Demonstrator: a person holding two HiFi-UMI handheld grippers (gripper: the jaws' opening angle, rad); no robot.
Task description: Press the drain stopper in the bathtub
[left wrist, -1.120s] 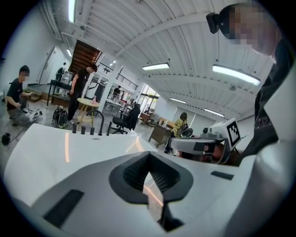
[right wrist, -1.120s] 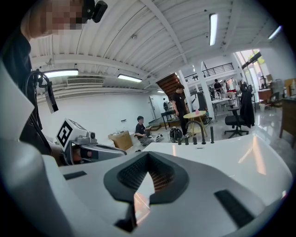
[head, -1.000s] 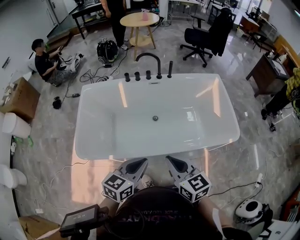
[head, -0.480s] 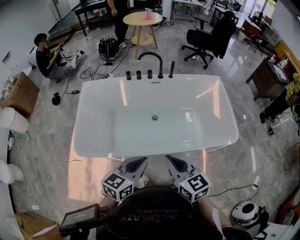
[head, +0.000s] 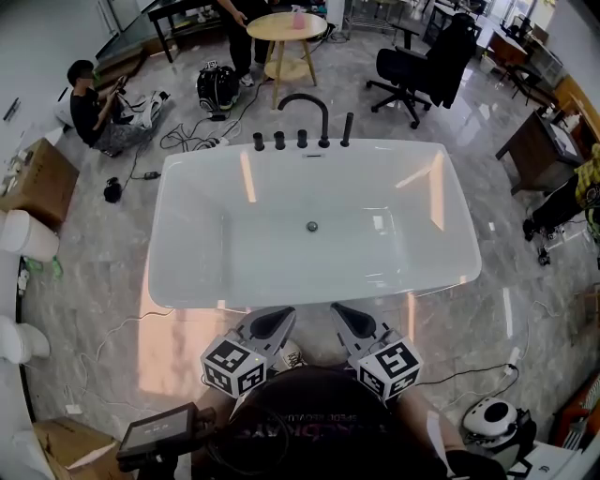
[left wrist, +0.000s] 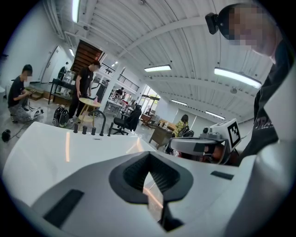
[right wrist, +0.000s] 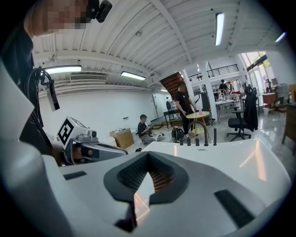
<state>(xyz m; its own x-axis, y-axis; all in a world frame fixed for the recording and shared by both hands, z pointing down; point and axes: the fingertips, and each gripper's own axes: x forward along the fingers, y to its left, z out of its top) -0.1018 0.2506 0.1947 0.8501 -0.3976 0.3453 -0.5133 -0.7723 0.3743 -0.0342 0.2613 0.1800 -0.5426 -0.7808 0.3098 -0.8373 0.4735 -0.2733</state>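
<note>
A white freestanding bathtub [head: 191,292] fills the middle of the head view. Its small round metal drain stopper [head: 311,226] sits in the centre of the tub floor. A black arched faucet [head: 305,105] and several black knobs stand on the far rim. My left gripper [head: 279,317] and right gripper [head: 339,313] hover side by side just short of the near rim, far from the stopper. Both have their jaws together and hold nothing. The left gripper view [left wrist: 149,156] and the right gripper view [right wrist: 148,158] look over the tub rim; the stopper is hidden in both.
Beyond the tub are a round wooden table [head: 286,26], a black office chair [head: 420,62], a black bag [head: 216,88], floor cables and a seated person [head: 90,105]. A cardboard box [head: 37,183] lies left. A white device [head: 497,420] sits on the floor at lower right.
The head view has shifted slightly, so the tub sits a little higher in the frame. Both grippers stay shut in the same spot by the near rim.
</note>
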